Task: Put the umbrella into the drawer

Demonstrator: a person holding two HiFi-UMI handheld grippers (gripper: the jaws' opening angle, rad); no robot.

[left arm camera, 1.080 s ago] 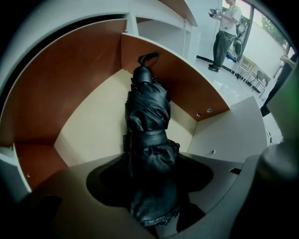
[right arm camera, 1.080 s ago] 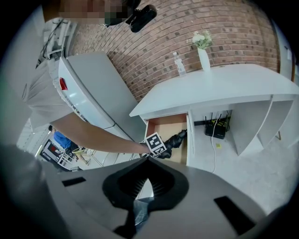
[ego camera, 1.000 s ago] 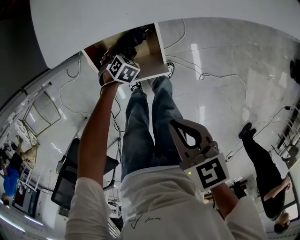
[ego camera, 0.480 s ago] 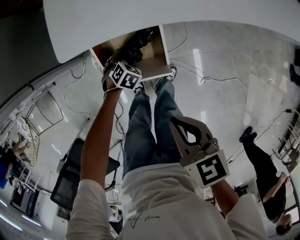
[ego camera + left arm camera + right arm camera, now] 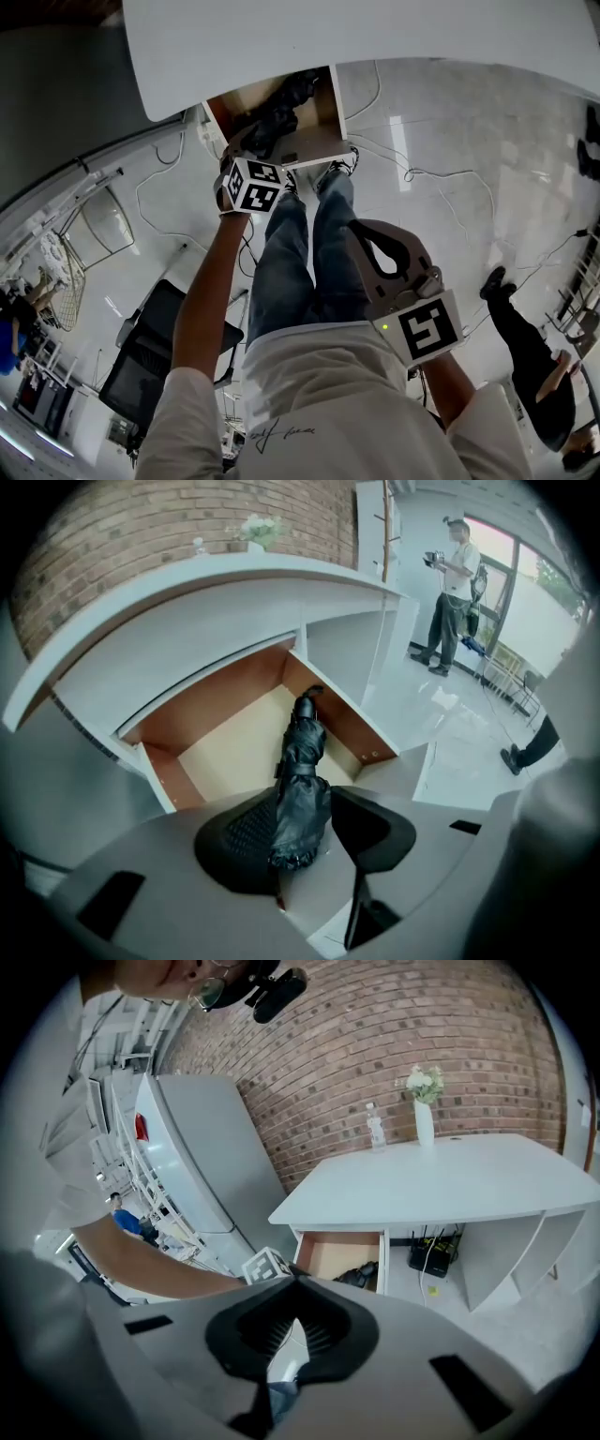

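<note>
Judging from how things lie, the placing step is taken as done: the umbrella point(image 5: 302, 761) is seen lying inside the open drawer point(image 5: 220, 757), near its right wall, with one end toward the far right corner. The left claw point(image 5: 307, 799) is held over the drawer's near edge. Its jaws have just been closing and are partly apart; nothing is gripped, the umbrella only being sighted through the gap. The right claw point(image 5: 295, 1283) is closed on nothing and kept well apart from the drawer. Only withdrawal is judged to remain. The umbrella's lie is shown clearly by the left gripper view alone. The counter point(image 5: 450, 1180) top, carrying a vase point(image 5: 424, 1119) and a bottle point(image 5: 376, 1129), is shown only by the right gripper view
</note>
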